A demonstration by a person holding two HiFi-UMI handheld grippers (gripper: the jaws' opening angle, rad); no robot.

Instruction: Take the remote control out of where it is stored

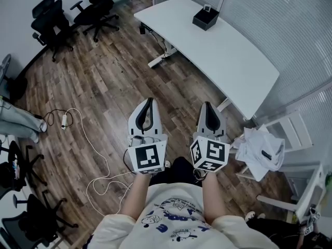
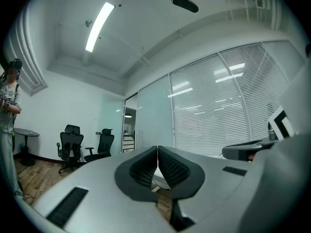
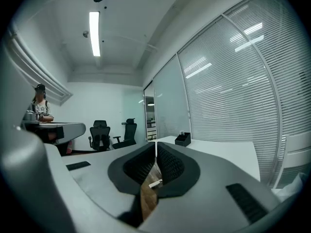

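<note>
A black open-topped box stands near the far end of a long white desk, with a small pale object sticking up at its back edge. The remote control itself cannot be made out. The same box shows small in the right gripper view. Both grippers are held out over the wooden floor, well short of the desk. My left gripper is shut with nothing between its jaws. My right gripper is shut and empty too.
Two black office chairs stand at the back left. A white cable snakes across the floor on the left. A white chair with crumpled cloth stands at the desk's near right end. Another person stands to the left.
</note>
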